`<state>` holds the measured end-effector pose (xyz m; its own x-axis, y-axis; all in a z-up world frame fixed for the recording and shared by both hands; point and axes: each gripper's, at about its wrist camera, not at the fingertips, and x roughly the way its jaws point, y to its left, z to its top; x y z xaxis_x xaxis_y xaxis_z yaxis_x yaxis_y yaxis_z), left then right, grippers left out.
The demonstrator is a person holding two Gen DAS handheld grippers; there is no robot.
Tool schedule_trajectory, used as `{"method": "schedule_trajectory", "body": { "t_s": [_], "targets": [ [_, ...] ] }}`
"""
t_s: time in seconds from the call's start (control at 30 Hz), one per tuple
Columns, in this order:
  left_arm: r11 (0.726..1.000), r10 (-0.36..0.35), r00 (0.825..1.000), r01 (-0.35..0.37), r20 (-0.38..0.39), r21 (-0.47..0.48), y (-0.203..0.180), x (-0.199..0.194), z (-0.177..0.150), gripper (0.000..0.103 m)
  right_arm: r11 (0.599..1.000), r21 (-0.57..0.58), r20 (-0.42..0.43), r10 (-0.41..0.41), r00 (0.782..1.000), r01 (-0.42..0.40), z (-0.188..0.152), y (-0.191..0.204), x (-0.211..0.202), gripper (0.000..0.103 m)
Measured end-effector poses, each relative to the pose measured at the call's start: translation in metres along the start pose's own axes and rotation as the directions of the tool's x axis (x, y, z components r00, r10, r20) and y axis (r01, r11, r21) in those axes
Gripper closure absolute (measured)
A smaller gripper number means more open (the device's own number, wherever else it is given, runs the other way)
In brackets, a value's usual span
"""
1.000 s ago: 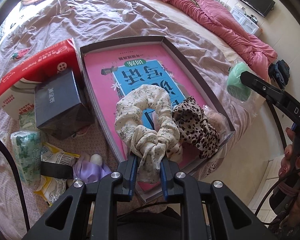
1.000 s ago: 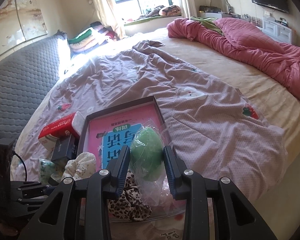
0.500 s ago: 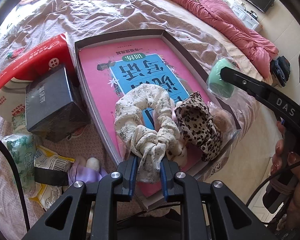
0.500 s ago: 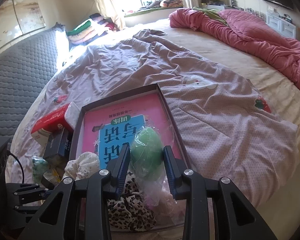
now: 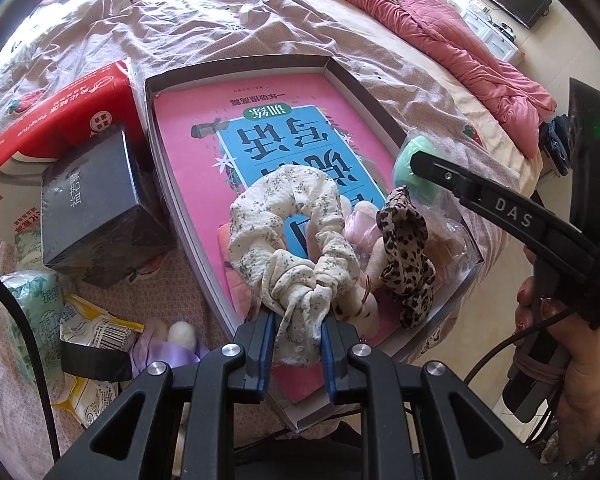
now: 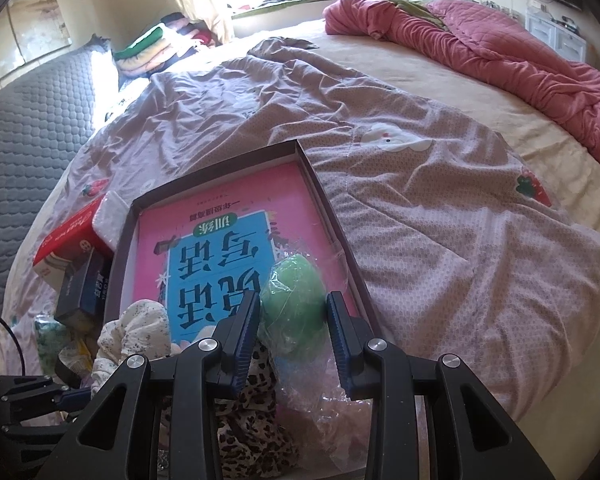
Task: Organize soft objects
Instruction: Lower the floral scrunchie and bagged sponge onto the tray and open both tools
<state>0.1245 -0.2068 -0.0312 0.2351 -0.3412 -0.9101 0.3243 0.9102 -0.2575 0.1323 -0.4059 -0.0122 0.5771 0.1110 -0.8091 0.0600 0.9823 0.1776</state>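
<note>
On the bed [image 6: 440,168], the shallow box [image 5: 380,92] had drawn nearer within a second. The left tool [image 5: 298,338] stayed clamped on the floral scrunchie [image 5: 296,236] at 6 o'clock, the right tool [image 6: 294,330] pinching the wrapped green sponge [image 6: 294,300] at 3 o'clock; placement looked imminent.

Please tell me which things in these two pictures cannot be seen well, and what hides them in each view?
- Floral scrunchie: left wrist view, its lower end hidden between the left tongs.
- Green sponge: right wrist view, its surface blurred by the plastic bag, its sides covered by the right tongs.
- Leopard scrunchie: right wrist view, mostly behind the tongs.
- Purple item: left wrist view, too crumpled to identify.
</note>
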Motion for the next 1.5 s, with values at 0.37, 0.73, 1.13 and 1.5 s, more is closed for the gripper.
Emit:
{"method": "schedule_trajectory", "body": {
  "t_s": [0.37,0.73,1.13,1.5],
  "targets": [
    [1.0,-0.006,1.0,0.006,-0.001,-0.008,0.001,0.002,0.001,0.083,0.999,-0.012,-0.014,-0.032,0.999,0.032,0.0,0.001,0.013,0.067],
    [1.0,-0.018,1.0,0.017,-0.006,-0.022,0.004,0.003,0.002,0.083,0.999,-0.025,-0.019,-0.047,0.999,0.046,0.004,0.002,0.02,0.066],
    [0.999,-0.038,0.999,0.038,-0.009,-0.024,0.003,0.002,0.003,0.082,1.0,0.028,-0.008,-0.014,1.0,0.014,0.003,-0.003,0.01,0.052],
    [0.999,-0.051,0.999,0.051,-0.007,-0.019,-0.002,-0.003,0.003,0.072,0.996,0.087,0.036,0.014,0.999,-0.017,0.003,-0.016,-0.021,0.047]
  ]
}}
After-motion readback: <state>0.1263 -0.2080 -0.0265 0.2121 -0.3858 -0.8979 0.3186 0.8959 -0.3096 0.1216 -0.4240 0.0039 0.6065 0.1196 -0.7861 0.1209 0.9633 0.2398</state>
